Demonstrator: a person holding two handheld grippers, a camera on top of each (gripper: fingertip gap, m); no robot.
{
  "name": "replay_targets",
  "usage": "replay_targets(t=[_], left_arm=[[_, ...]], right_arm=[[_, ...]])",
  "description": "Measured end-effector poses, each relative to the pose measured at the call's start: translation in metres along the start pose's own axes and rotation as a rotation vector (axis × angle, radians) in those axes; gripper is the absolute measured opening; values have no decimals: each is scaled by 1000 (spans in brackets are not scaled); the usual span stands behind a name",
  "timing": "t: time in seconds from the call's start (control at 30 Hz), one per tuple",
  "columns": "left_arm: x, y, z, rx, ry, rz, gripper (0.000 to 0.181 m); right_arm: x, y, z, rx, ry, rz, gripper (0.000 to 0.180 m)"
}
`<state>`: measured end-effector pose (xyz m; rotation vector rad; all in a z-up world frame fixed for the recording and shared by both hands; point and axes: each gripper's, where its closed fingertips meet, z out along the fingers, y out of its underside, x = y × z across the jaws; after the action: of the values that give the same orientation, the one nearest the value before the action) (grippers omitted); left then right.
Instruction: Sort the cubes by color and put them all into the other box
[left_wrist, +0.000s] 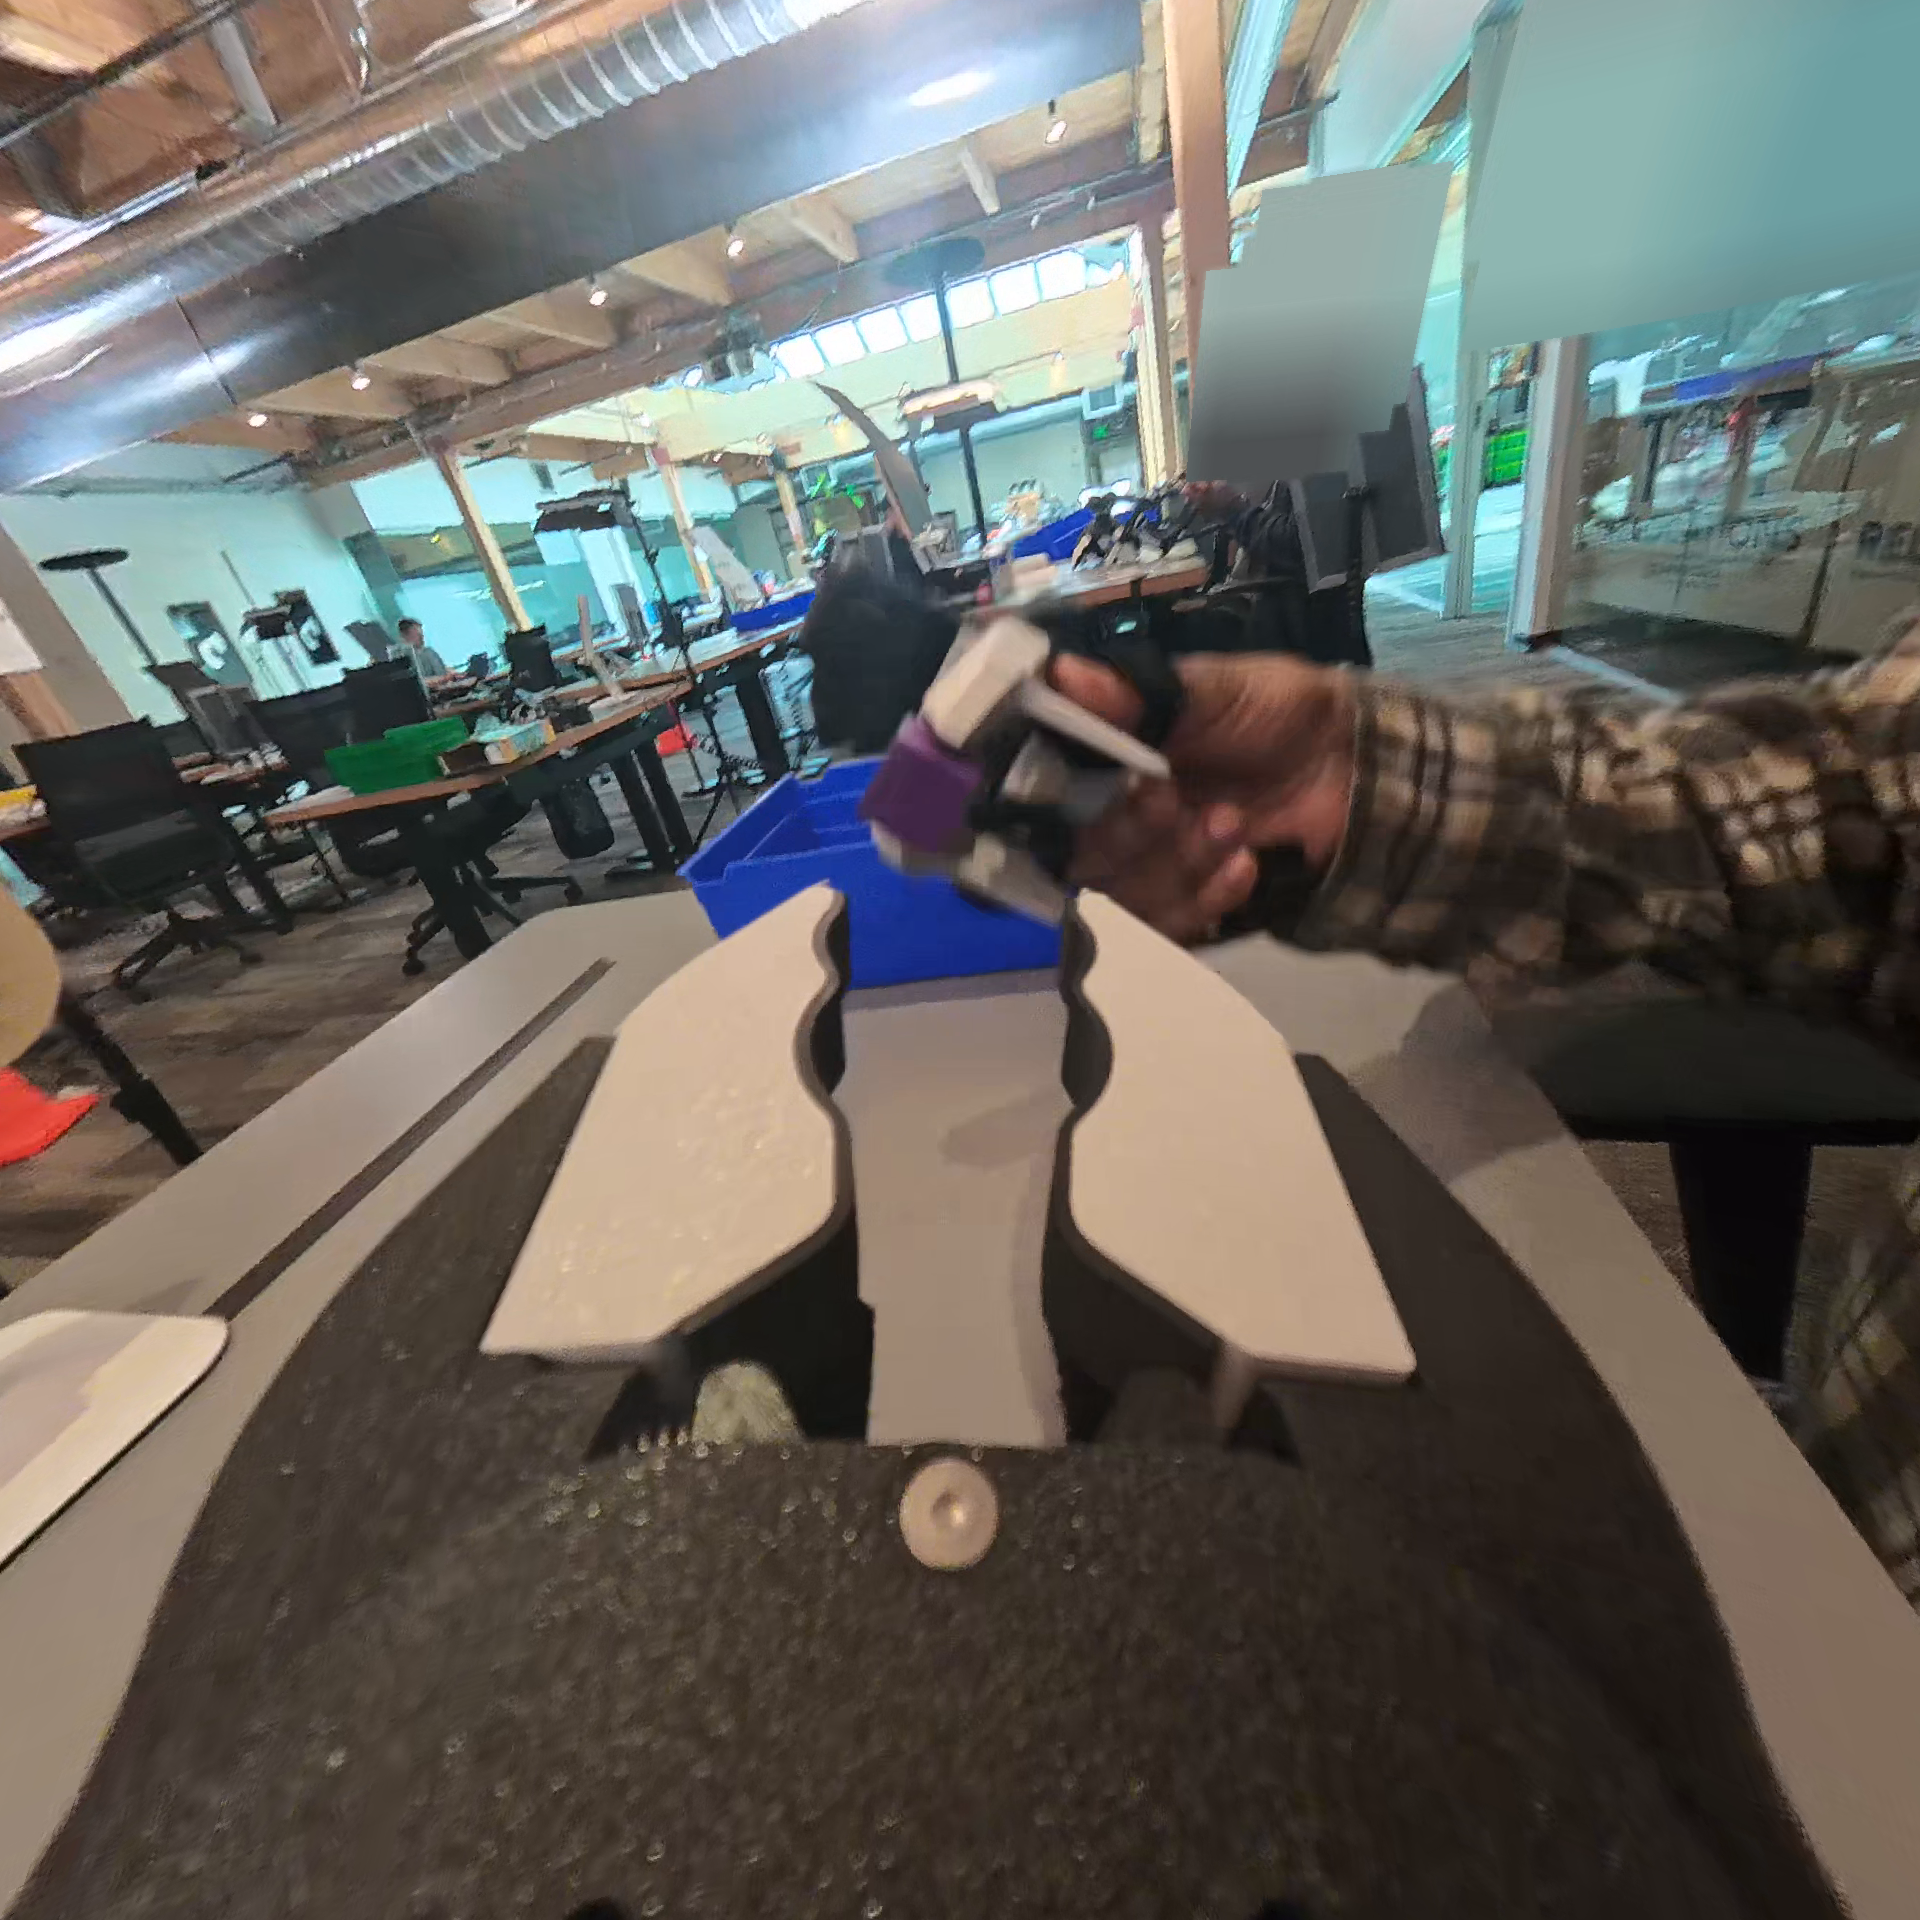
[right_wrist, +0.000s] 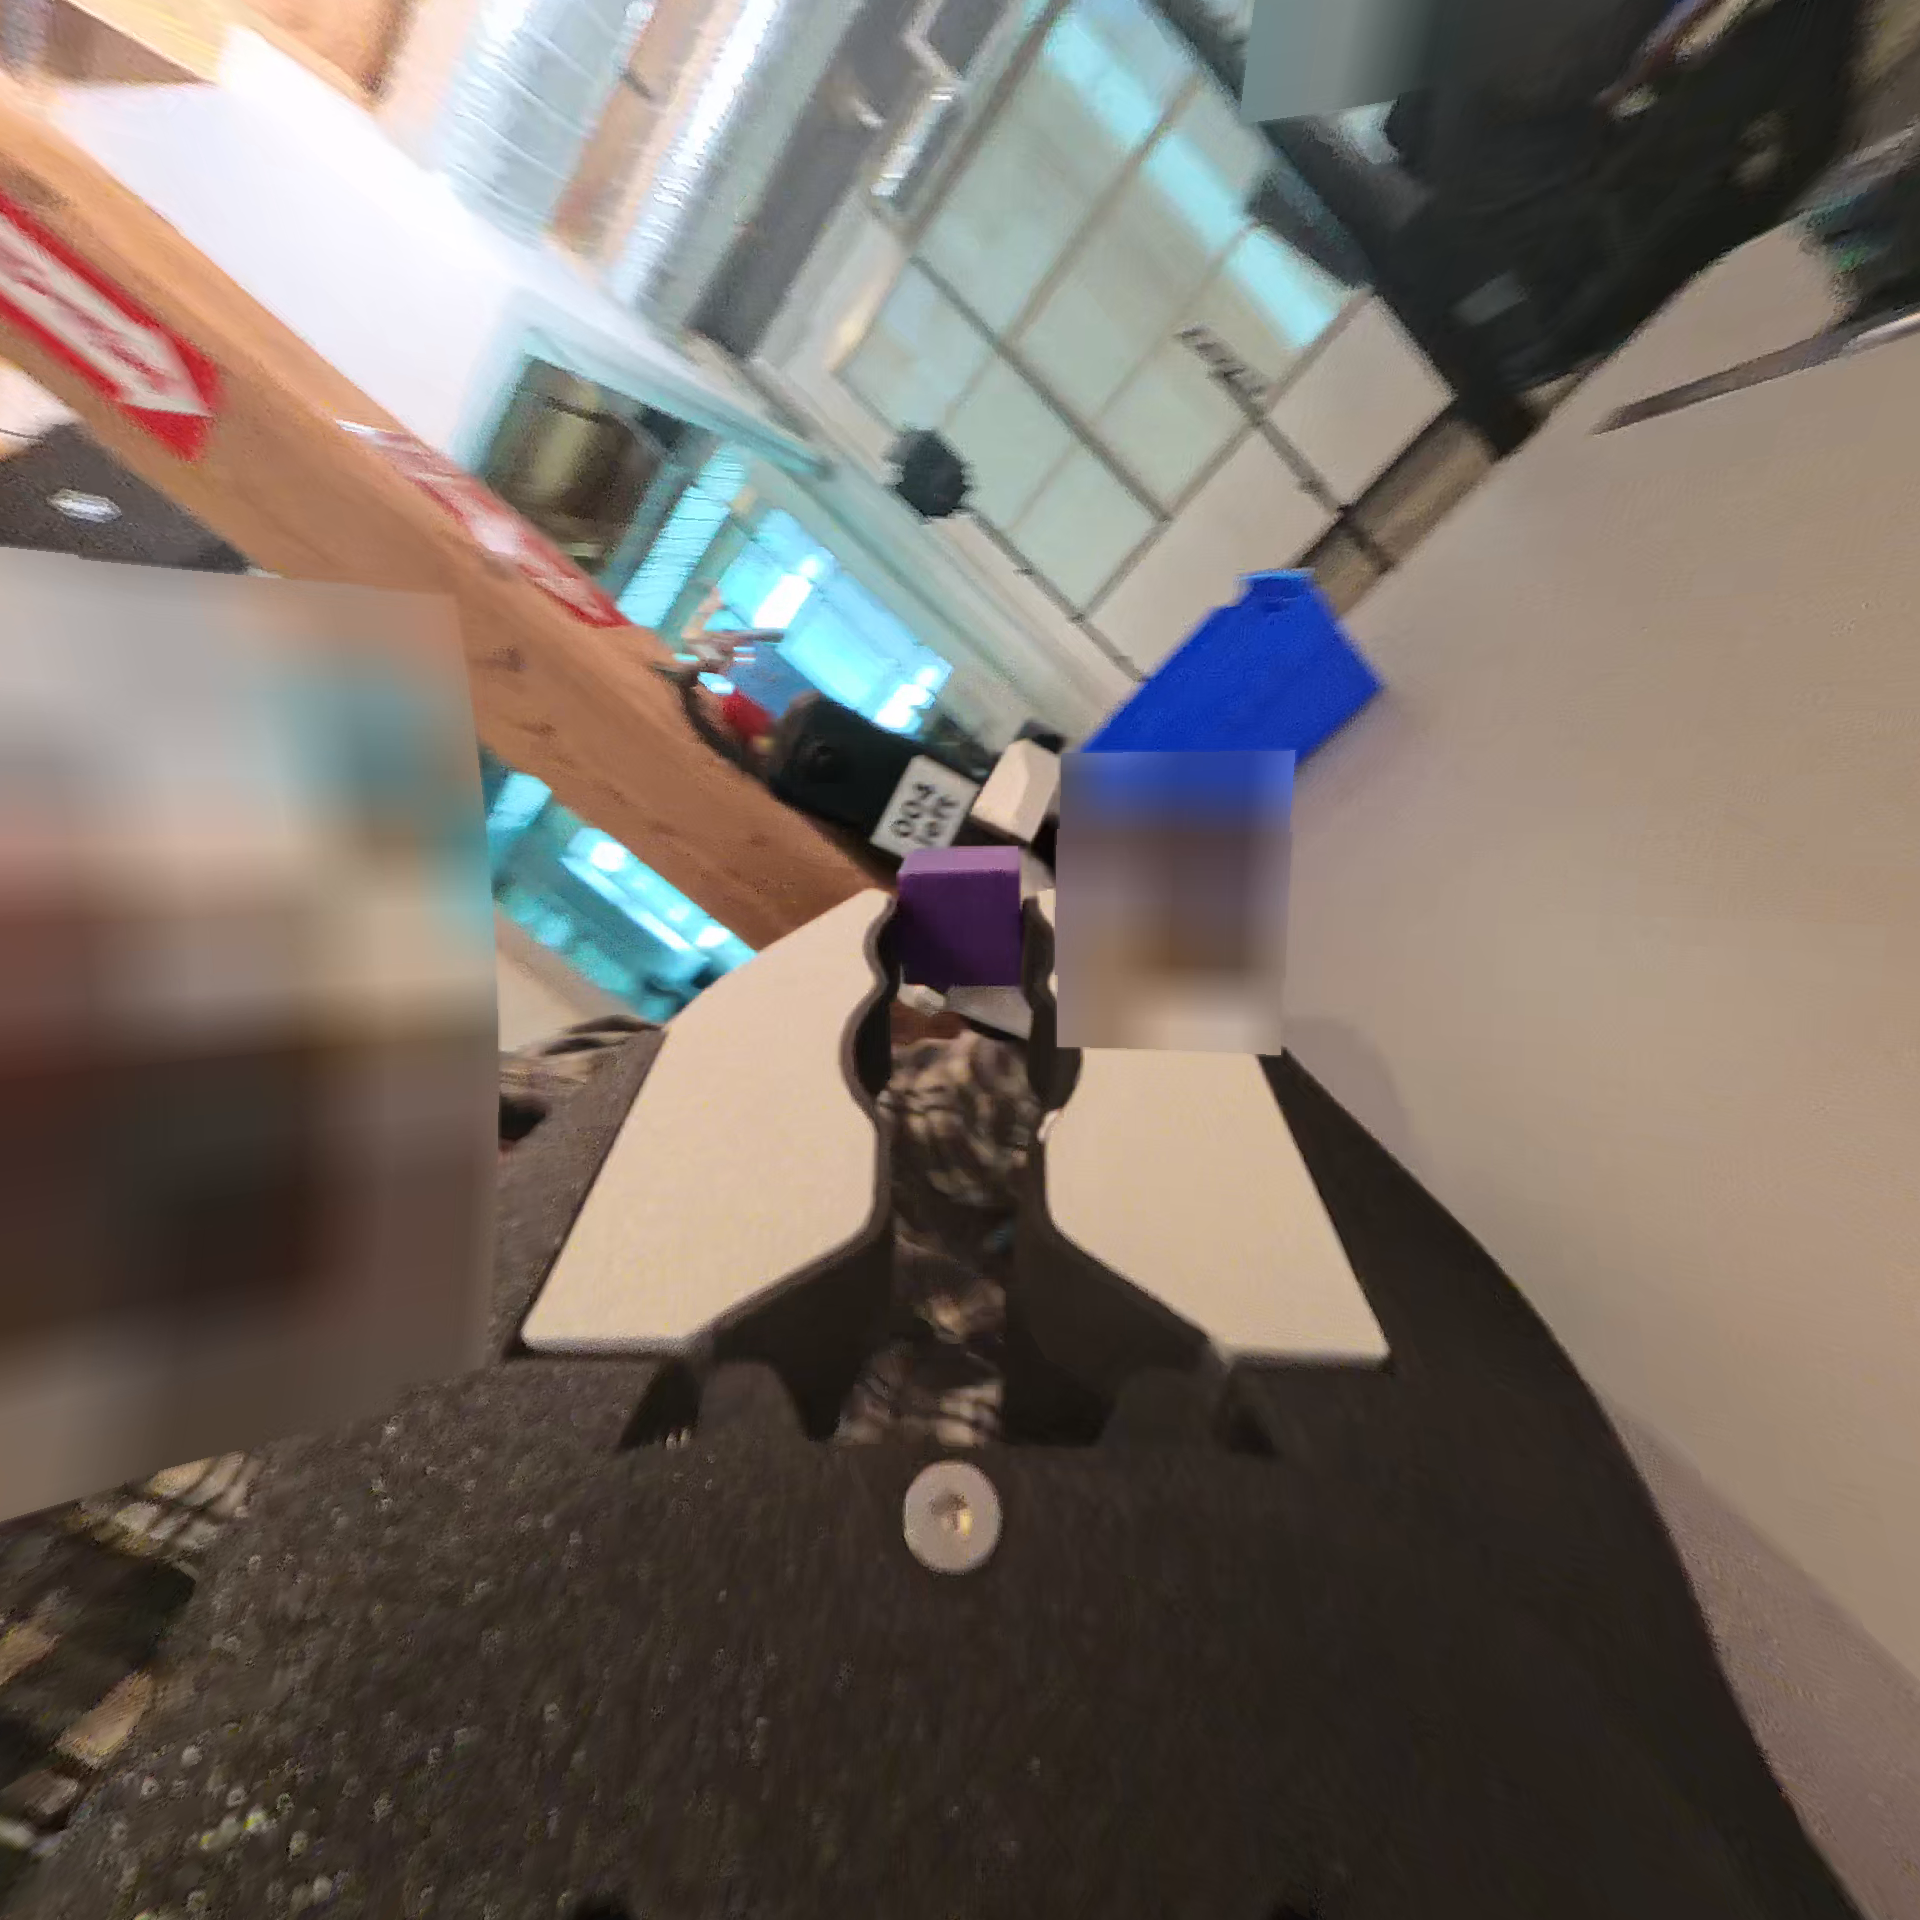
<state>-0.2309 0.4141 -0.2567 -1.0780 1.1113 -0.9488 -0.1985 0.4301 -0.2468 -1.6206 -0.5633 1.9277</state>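
- Looking down my left gripper (left_wrist: 951, 997) first: the jaws are spread wide with nothing between them, just grey table (left_wrist: 940, 1143) showing through the gap. I'm parking it low and out of the way so the other hand has room to work.
- Same view, further off: my right gripper (left_wrist: 935, 821) is up in the air over the blue box (left_wrist: 914, 935), carrying the purple cube (left_wrist: 914, 800) at its tips. I can't see inside the box well enough to say what's already in there.
- Over to the right wrist view, which is tilted and pretty blurry: the fingers are closed in on the purple cube (right_wrist: 958, 914), pinched right at the tips so it sticks out front and should drop clean.
- The blue box (right_wrist: 1236, 675) sits beyond the cube on the pale table (right_wrist: 1610, 935). My guess is I'm mid-carry, and lining up over the right section is the fiddly bit.
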Motion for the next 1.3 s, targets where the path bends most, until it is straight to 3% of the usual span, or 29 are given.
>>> replay_targets(t=[0.03, 0.13, 0.27, 0.33, 0.4, 0.6, 0.77, 0.83, 0.93, 1.03, 1.17, 1.3], left_arm=[[1, 7, 3, -26, -16, 10, 42], [9, 25, 10, -90, -33, 36, 46], [16, 39, 16, -163, -19, 9, 47], [11, 43, 11, -202, -39, 11, 47], [5, 44, 4, -223, -59, -17, 47], [-7, 50, -8, -255, -111, -124, 44], [0, 52, -7, -286, -105, -79, 41], [1, 54, -7, -298, -106, -50, 41], [-3, 55, -9, -298, -116, -27, 42], [-10, 55, -14, -283, -136, -13, 43], [-18, 58, -22, -240, -169, -33, 45], [-16, 62, -28, -205, -177, -60, 46]], right_arm=[[2, -7, -20, -5, 86, -39, 21], [14, -36, -97, -46, 434, -176, 21], [50, -65, -227, -236, 1000, -265, 21], [67, -59, -278, -371, 1164, -168, 22], [83, -47, -308, -461, 1223, -65, 22], [136, -4, -338, -689, 1280, 85, 22], [161, 14, -335, -733, 1272, 120, 23], [158, 13, -334, -722, 1271, 136, 34], [134, -7, -337, -689, 1295, 107, 45], [93, -55, -351, -575, 1367, 27, 59], [43, -107, -400, -467, 1553, 11, 74], [28, -112, -453, -454, 1683, 142, 79]])
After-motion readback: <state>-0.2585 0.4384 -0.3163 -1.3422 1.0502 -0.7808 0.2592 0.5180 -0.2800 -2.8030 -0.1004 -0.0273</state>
